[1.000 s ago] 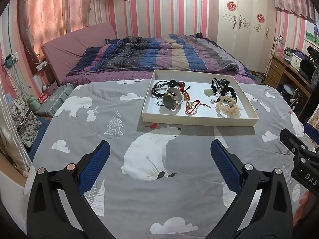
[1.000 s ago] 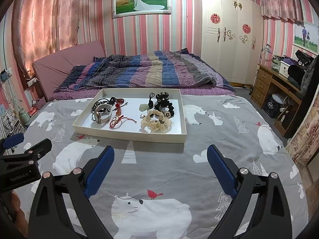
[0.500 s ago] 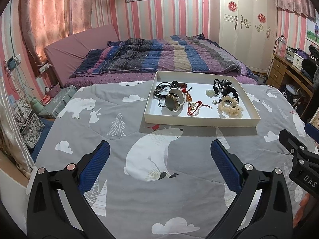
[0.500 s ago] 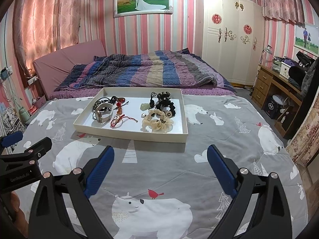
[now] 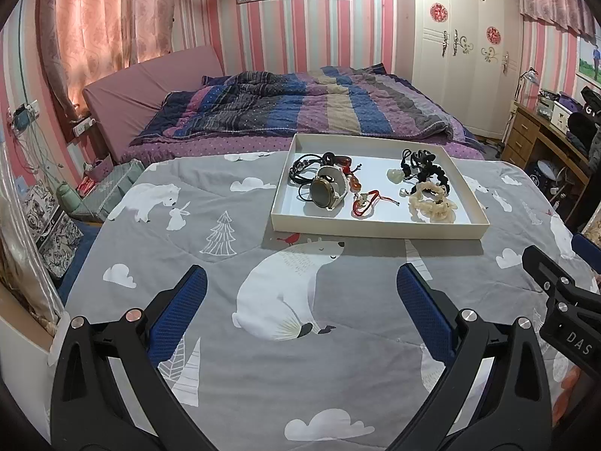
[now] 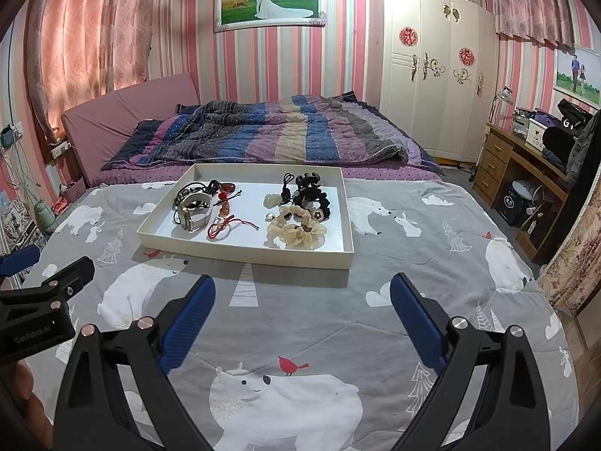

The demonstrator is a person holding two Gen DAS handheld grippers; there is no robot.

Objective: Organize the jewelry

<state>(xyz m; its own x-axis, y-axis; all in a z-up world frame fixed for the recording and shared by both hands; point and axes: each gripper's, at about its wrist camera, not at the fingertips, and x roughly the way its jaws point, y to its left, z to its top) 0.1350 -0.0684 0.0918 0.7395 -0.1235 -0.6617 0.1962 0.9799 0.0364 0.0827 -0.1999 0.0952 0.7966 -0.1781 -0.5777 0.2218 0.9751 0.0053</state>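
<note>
A shallow cream tray (image 5: 375, 226) (image 6: 244, 252) lies on the grey bear-print cover. Inside it are a white-strapped watch (image 5: 328, 189) (image 6: 193, 212), black cords (image 5: 302, 167), a red string bracelet (image 5: 366, 203) (image 6: 225, 225), a pale jade pendant (image 5: 395, 175) (image 6: 272, 199), black hair ties (image 5: 428, 171) (image 6: 313, 197) and a cream scrunchie (image 5: 432, 206) (image 6: 296, 231). My left gripper (image 5: 300, 285) hovers open over the cover, short of the tray. My right gripper (image 6: 302, 293) is open too, just short of the tray's near edge. Neither holds anything.
The grey cover (image 5: 225, 248) spreads wide around the tray. Behind it lies a bed with a striped quilt (image 5: 300, 112). A wooden desk (image 6: 526, 165) stands at the right, a white wardrobe (image 6: 432, 75) behind. Boxes and clutter (image 5: 56, 210) sit on the floor at left.
Both views have tilted up slightly, so the tray sits a little lower in each frame. Both grippers stay open and the jewelry has not moved.
</note>
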